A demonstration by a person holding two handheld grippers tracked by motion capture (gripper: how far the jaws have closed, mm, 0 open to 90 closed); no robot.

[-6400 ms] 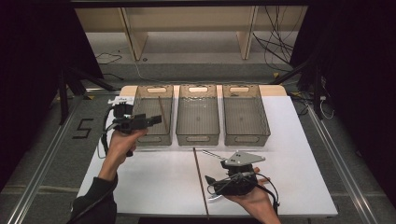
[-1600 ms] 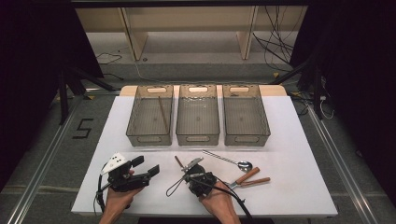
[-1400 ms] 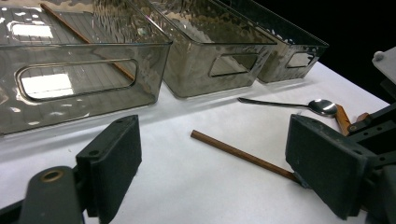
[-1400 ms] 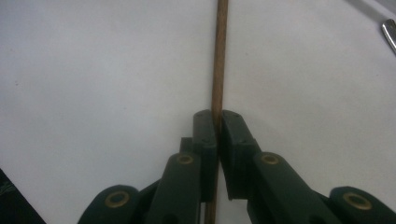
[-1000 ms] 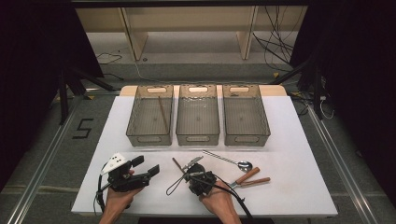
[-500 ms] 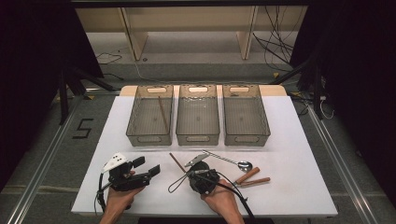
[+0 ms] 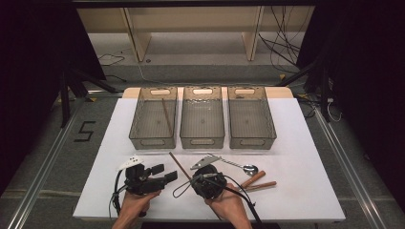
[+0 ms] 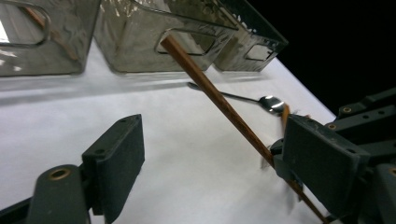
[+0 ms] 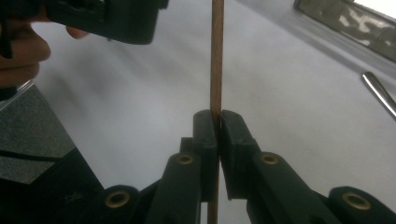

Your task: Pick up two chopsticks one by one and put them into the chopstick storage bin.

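Wood now rides above the white table: the right gripper, clenched on the thin brown wooden chopstick, has raised it so the stick slants up beyond its jaws. Beside it the left gripper waits with jaws spread, holding nothing. Sorting into the three grey plastic bins ahead looks likely next.

Bright white tabletop, dark surroundings.
Overhead light leaves short soft shadows under the bins in the high view; the left gripper view shows glare on the clear bin walls, and the right gripper view is blurred beyond the near tongs.
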